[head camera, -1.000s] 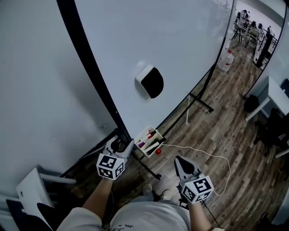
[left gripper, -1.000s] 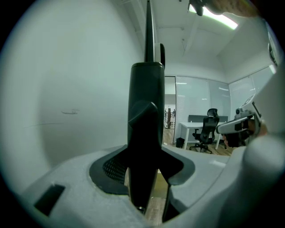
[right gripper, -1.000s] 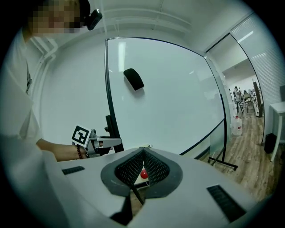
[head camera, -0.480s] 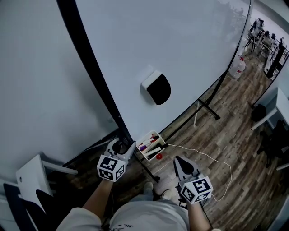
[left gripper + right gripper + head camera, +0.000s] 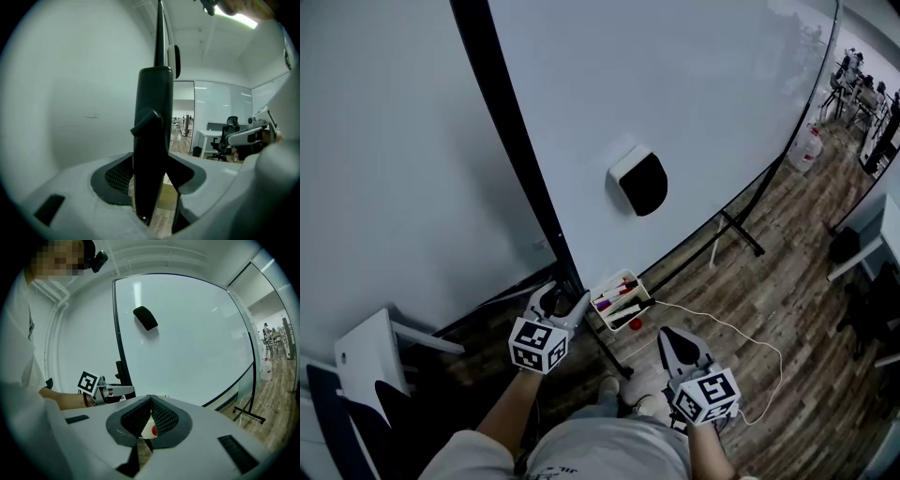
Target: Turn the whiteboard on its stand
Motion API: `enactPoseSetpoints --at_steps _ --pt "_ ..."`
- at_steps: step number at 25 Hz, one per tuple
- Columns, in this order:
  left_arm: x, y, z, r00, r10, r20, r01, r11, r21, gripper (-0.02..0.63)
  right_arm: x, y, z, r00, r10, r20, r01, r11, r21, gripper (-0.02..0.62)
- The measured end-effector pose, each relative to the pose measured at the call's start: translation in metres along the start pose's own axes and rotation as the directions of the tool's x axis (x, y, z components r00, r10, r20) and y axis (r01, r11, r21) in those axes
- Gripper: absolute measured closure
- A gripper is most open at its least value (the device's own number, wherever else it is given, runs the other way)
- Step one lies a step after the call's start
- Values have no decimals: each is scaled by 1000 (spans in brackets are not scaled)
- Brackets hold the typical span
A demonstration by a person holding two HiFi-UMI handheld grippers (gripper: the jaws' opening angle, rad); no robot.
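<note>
A big whiteboard (image 5: 675, 94) in a black frame (image 5: 516, 159) stands on its stand, with a black eraser (image 5: 639, 181) stuck on its face. My left gripper (image 5: 561, 302) is at the board's lower left corner. In the left gripper view the black frame post (image 5: 152, 140) stands between the jaws of the left gripper (image 5: 154, 180). They are opening, and a gap shows on the right side. My right gripper (image 5: 675, 339) hangs lower and nearer to me, away from the board. In its own view the right gripper (image 5: 150, 401) is shut on nothing.
A marker tray (image 5: 619, 300) hangs under the board's bottom edge, with a red ball (image 5: 636, 323) beside it. A white cable (image 5: 722, 323) trails over the wooden floor. The stand's foot (image 5: 736, 230) juts out at right. A water jug (image 5: 807, 147) and desks (image 5: 862, 84) stand beyond.
In the head view the board's black edge, the eraser and my left gripper have shifted a little to the right. The right gripper has barely moved.
</note>
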State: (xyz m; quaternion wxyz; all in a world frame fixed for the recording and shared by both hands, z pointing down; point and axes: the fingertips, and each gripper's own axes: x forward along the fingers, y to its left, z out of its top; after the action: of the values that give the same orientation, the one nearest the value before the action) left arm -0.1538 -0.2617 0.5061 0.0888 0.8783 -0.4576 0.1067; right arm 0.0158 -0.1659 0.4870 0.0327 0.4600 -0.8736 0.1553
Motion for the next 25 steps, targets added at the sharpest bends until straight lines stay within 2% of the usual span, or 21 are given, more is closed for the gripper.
enactPoseSetpoints --at_steps 5,13,16,22,25 --pt "-9 -1 -2 1000 26 10 -26 1000 -16 396 -1 2 -2 1000 12 -2 -12 1000 2 589" --pt "-39 -6 -18 997 75 -27 -76 996 -46 396 -3 8 -5 999 38 -12 -38 999 -4 589" --pt "-47 -17 -22 997 69 -40 -71 997 -42 399 -3 9 -4 999 48 -12 -48 999 -11 589" --pt "-50 -58 -18 999 -19 -33 17 998 -57 490 -8 12 -4 998 54 -16 -55 998 -16 589" --pt "-42 -84 -15 999 -45 -7 45 998 -33 547 -12 9 -4 999 42 -11 -42 999 -12 589"
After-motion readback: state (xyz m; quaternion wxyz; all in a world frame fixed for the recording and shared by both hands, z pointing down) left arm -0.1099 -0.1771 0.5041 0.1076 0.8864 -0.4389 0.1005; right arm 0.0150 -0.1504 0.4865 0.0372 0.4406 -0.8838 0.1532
